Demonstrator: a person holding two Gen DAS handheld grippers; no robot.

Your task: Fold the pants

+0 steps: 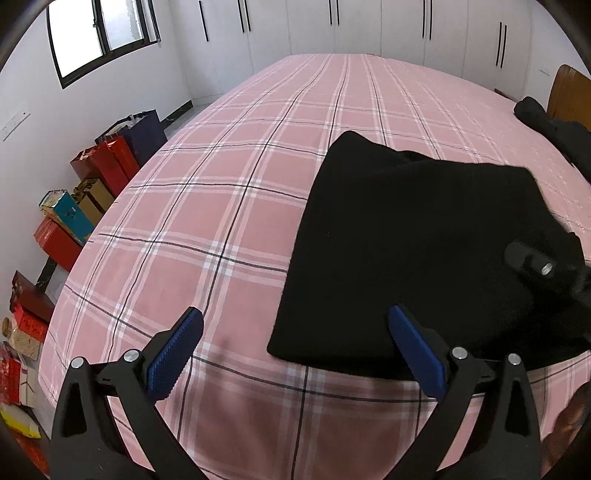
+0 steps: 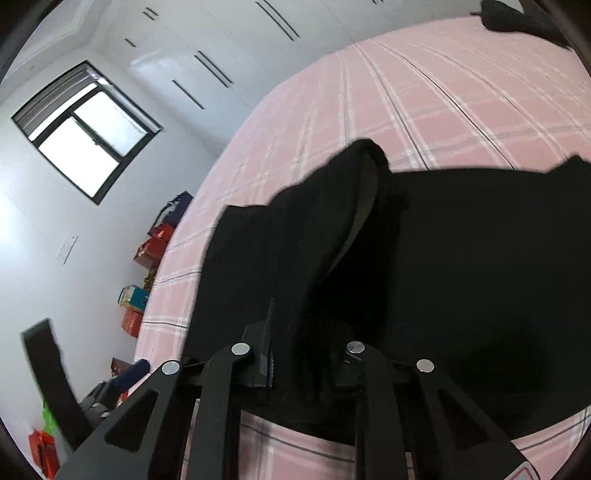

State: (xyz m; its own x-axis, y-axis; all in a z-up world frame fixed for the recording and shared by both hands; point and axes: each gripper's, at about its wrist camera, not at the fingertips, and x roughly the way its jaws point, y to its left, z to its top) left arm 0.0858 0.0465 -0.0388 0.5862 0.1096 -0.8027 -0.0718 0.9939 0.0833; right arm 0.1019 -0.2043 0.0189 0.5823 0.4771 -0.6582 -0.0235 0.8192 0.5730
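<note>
Pants (image 1: 417, 251): black, already folded into a rough rectangle, lying flat on the pink plaid bedspread (image 1: 229, 206), toward the near right part of the bed.

Near edge: close to the bed's front side, one corner just ahead of the left gripper's right finger.

Left gripper (image 1: 295, 354): jaws spread wide, blue pads (image 1: 173, 354) bare, nothing between them; hovering above the bedspread just off the pants' near-left corner, not touching cloth.

Right gripper (image 2: 295, 365): jaws drawn nearly together on a raised fold of the black fabric; pads mostly buried in cloth in the right wrist view, so contact judged from the fabric bunched up between the fingers.

Lifted layer: a flap standing up from the stack in the right wrist view, a paler inner lining visible under its curled edge.

Step in hand: likely a further fold, with the right side pinched and raised and the left side not yet taken.

Next move calls for: closing the left jaws on the near-left corner, then carrying both held points together across the stack so the edges meet squarely.

Risk: thick, soft layers apt to slip or drag unevenly with only one side gripped.

Surroundings: white wardrobes (image 1: 369, 33) behind, gift bags and boxes (image 1: 110, 162) along the wall, another dark garment (image 1: 554, 129) near the headboard.
</note>
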